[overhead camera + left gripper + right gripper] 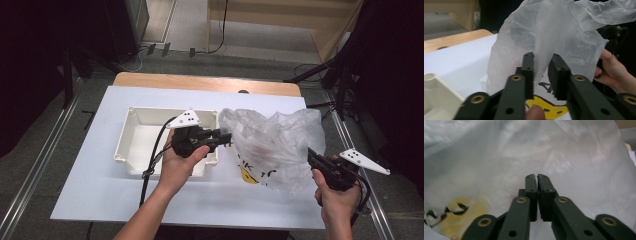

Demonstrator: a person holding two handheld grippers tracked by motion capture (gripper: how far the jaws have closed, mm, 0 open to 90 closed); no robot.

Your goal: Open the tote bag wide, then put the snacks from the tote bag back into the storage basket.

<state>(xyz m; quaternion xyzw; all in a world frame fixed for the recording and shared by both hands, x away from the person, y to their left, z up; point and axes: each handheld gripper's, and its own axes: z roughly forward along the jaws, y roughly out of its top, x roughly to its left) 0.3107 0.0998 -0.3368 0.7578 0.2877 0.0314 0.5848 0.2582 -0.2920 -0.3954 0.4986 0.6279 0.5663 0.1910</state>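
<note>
Thin translucent plastic bag (277,145) with a yellow print is held up over the white table (90,185), stretched between both grippers. The left gripper (541,62) has its jaws partly apart with a fold of bag between them; the right gripper (535,178) is pinched tight on the bag's other side. A white tray (137,142) sits just left.

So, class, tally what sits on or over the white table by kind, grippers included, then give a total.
Plastic bag: 1
White tray: 1
Grippers: 2, the left gripper and the right gripper
Total: 4
</note>
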